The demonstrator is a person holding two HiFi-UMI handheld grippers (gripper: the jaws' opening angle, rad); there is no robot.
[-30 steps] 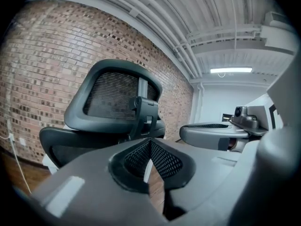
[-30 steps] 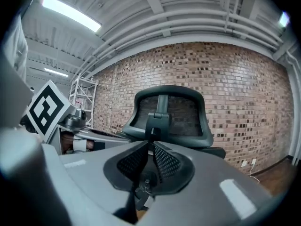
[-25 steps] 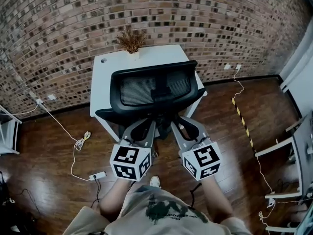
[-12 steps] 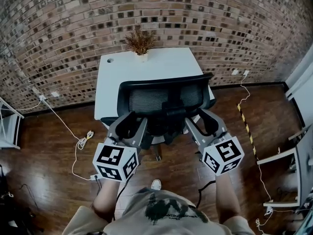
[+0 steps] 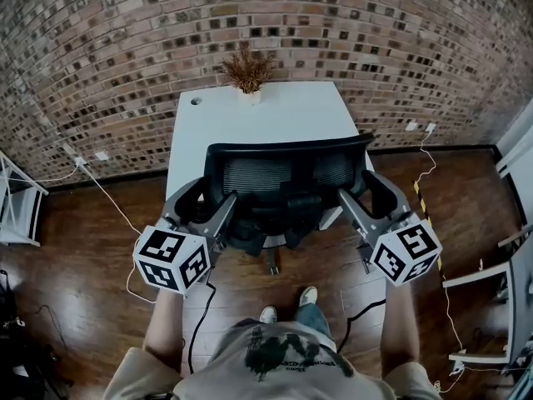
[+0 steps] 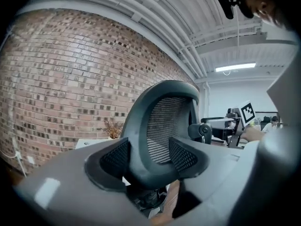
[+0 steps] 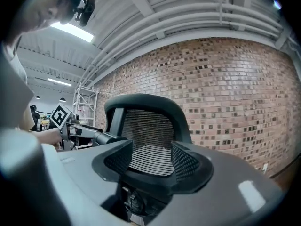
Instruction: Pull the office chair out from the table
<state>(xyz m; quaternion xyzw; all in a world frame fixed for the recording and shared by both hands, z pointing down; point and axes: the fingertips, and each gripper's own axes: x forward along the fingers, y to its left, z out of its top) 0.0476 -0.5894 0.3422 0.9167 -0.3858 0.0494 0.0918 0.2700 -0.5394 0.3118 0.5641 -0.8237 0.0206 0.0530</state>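
While both grippers point about level at the office chair (image 5: 287, 173), their jaws have just been opening. Left gripper (image 5: 210, 197) is wide, w/ the backrest's left rim in the gap but not pinched. Right gripper (image 5: 362, 188) is wide too, backrest showing in its gap, no contact. Chair stands at the table's (image 5: 266, 111) near edge, backrest overlapping that edge in head view. Backrest's long axis runs parallel to that edge, straight ahead of both hands, neither nearer. Seat & wheel base are mostly hidden under the backrest, so can't tell if the seat clears the tabletop.
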